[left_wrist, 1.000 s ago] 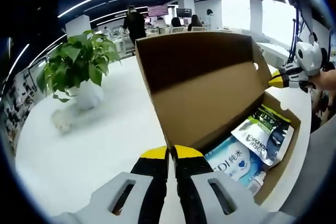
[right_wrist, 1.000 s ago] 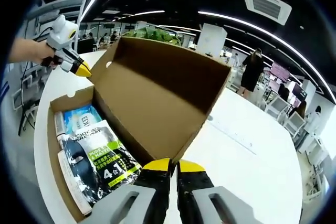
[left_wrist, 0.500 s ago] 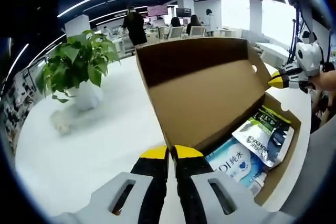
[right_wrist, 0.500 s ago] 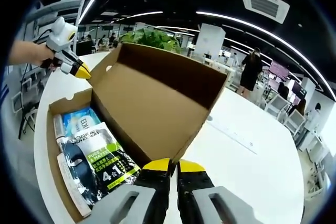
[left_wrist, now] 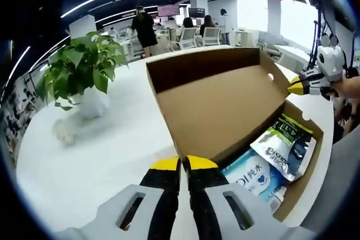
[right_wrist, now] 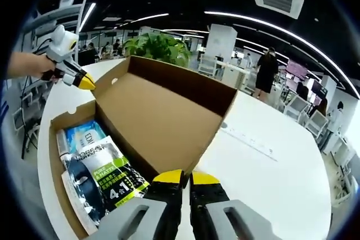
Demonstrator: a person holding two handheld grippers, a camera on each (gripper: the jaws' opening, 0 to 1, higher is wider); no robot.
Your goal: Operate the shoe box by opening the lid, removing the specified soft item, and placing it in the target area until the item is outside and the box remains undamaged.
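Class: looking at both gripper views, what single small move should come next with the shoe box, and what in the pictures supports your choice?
Probably ease the lid the rest of the way back and let go. Both grippers, left and right, are shut on its corners; it leans well open, baring the green pouch and blue pack in the box.

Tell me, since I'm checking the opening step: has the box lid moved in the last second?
Yes. In the left gripper view the lid has swung back and down: its top edge now sits lower against the plant, uncovering desks behind.
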